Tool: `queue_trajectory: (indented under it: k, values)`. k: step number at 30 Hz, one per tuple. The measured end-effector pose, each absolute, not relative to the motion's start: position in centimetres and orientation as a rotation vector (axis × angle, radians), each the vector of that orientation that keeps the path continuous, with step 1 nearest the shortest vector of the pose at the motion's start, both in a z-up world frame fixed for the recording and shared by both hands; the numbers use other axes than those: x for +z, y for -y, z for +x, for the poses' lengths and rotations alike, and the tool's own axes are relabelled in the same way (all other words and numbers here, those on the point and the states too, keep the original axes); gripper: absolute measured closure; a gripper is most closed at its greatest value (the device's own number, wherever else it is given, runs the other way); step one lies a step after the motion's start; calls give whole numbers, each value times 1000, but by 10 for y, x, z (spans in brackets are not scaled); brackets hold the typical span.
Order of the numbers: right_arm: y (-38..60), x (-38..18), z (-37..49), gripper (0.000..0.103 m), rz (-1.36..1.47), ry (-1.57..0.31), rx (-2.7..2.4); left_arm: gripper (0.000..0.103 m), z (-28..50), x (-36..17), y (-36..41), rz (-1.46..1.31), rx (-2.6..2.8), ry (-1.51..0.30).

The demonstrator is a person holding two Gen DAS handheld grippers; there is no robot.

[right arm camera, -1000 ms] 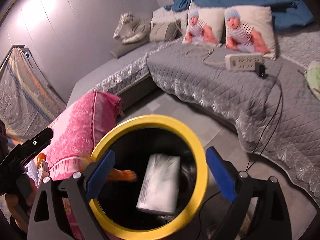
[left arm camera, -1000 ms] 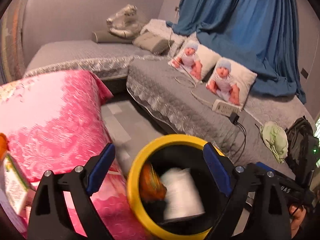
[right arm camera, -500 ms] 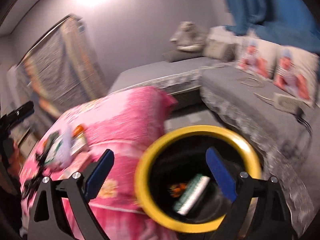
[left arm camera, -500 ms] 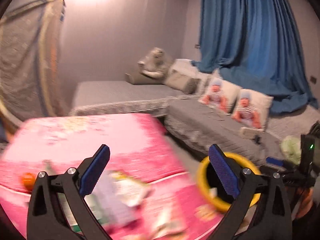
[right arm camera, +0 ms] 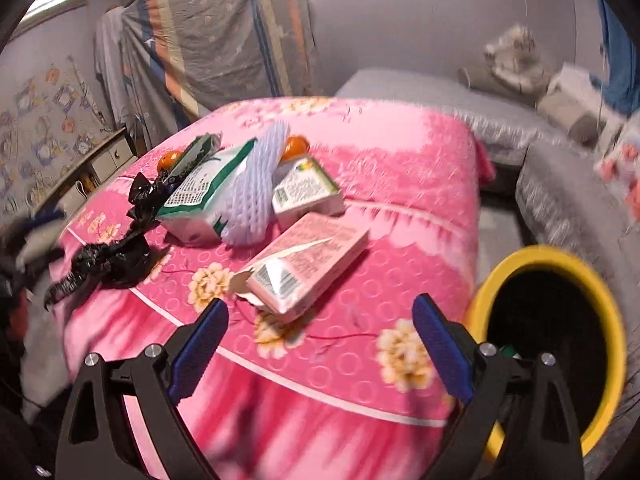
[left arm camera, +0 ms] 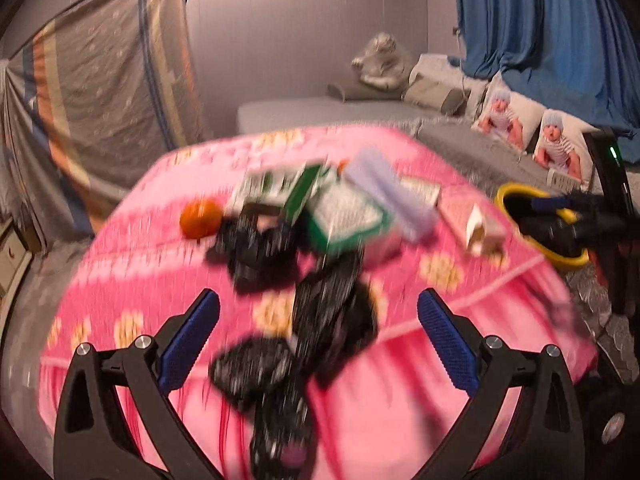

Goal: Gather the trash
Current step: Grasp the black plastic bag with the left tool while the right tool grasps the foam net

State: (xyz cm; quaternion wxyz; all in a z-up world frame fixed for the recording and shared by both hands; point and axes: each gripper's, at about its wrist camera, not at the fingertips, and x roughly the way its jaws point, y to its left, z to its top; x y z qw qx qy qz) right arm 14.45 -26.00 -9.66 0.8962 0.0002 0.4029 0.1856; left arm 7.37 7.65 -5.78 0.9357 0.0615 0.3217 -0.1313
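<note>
A bedroom-like space with grey quilted sofas, blue curtains (left arm camera: 540,32) and a draped patterned sheet surrounds a table under a pink floral cloth (right arm camera: 380,168), where litter lies in a heap. The left gripper (left arm camera: 318,344) hangs over the near end of the pile with its fingers spread wide and nothing between them, crumpled black plastic bags (left arm camera: 320,320) directly ahead. The right gripper (right arm camera: 320,344) is likewise spread and empty, facing a torn pink carton (right arm camera: 308,268) at the table's near edge. Behind it sit a green-and-white carton (right arm camera: 200,200), a white foam sleeve (right arm camera: 256,184), a smaller green-labelled carton (right arm camera: 306,192) and two orange fruits (right arm camera: 298,146). A yellow-rimmed bin (right arm camera: 544,344) stands just beside the table's corner; something small shows inside at its near rim, too indistinct to name. Judging by the loaded table, collection appears to be at an early-to-middle stage: some refuse may be in the bin, while the cartons, sleeve and bags all remain to be cleared. Motion blur softens the left view.
</note>
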Motion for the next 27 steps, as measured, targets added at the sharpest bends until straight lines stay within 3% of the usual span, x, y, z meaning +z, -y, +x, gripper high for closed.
queue_trajectory:
  k: [14,15,16,18,22,27]
  values:
    - [254,-92,147,13,63,-860,377,9,97,-110,-107,75,-319,-819]
    - [254,-92,147,13,61,-859,378,14,98,-112,-107,74,-320,-823]
    - [254,-92,147,13,60,-858,379,29,98,-113,-106,79,-318,-826]
    - [255,-91,150,13,62,-862,381,39,98,-113,-104,86,-320,-833]
    - [252,-91,156,13,72,-866,390,80,96,-113,-100,87,-362,-829]
    - [237,-86,173,13,74,-863,436,88,90,-109,-96,115,-375,-805]
